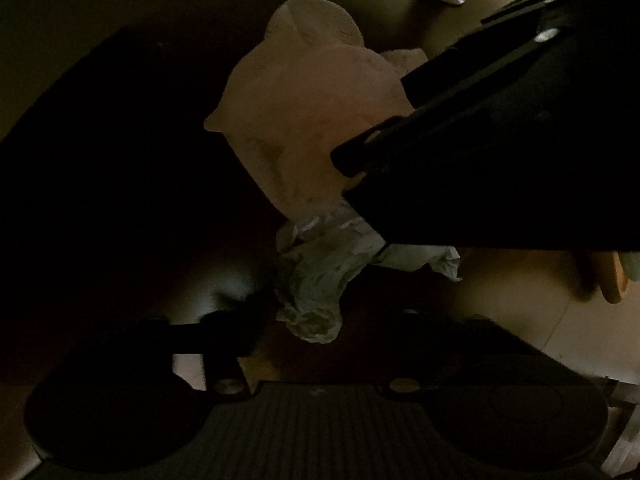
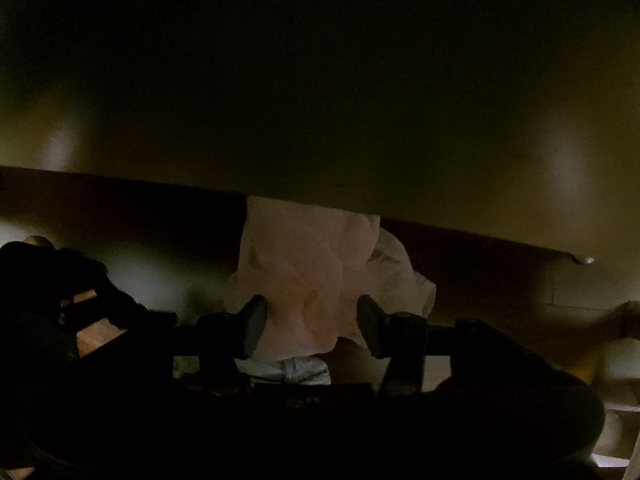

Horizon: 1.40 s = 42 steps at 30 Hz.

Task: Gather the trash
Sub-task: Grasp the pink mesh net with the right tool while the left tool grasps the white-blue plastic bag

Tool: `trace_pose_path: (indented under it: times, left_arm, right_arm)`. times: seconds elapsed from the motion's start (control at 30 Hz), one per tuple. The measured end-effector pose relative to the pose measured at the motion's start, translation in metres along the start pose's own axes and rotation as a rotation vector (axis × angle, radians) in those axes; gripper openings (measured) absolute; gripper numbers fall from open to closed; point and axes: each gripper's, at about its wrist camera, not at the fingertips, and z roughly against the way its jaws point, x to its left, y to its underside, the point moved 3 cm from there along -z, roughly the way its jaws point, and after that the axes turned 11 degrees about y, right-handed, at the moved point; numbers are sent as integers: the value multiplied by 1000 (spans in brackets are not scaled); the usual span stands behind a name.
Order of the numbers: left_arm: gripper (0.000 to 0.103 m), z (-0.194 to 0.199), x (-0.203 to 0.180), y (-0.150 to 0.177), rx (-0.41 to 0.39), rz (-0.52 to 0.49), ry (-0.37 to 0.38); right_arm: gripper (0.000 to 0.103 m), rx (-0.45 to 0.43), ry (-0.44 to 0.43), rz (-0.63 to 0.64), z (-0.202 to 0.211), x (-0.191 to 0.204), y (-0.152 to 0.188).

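light: very dim, most of the view dark
right gripper [image 2: 311, 330]: at 6 o'clock, two dark fingers [image 2: 252, 326] standing apart, the pale tissue between them; whether the pads press on it cannot be told
pink tissue [image 2: 316, 272]: just below centre, crumpled, its top hidden behind a dark edge
white crumpled paper [image 2: 298, 370]: at 6 o'clock, low between the fingers, just under the pink tissue
dark edge [image 2: 120, 188]: crosses from 9 o'clock down toward 3 o'clock, blurred surface above it
left gripper [image 2: 60, 300]: black shape at 8 o'clock, state unclear
floor [image 2: 94, 338]: small brown patches at 8 o'clock
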Motion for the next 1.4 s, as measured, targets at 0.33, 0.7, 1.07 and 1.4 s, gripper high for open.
trace_pose_path:
  times: [0.33,0.7,1.07,1.4]
  left_arm:
    - [10,14,4,6,24,20,51]
    - [9,96,-22,18,44,-63,20]
    - [9,140,-36,10,-17,-59,-4]
    - [52,80,-44,-2,54,-140,-11]
  right_arm:
    - [7,40,5,23,27,-8,3]
    - [4,92,-13,-18,124,-17,22]
    - [4,78,-88,-197,210,-60,6]
    - [4,225,-132,-320,168,-74,4]
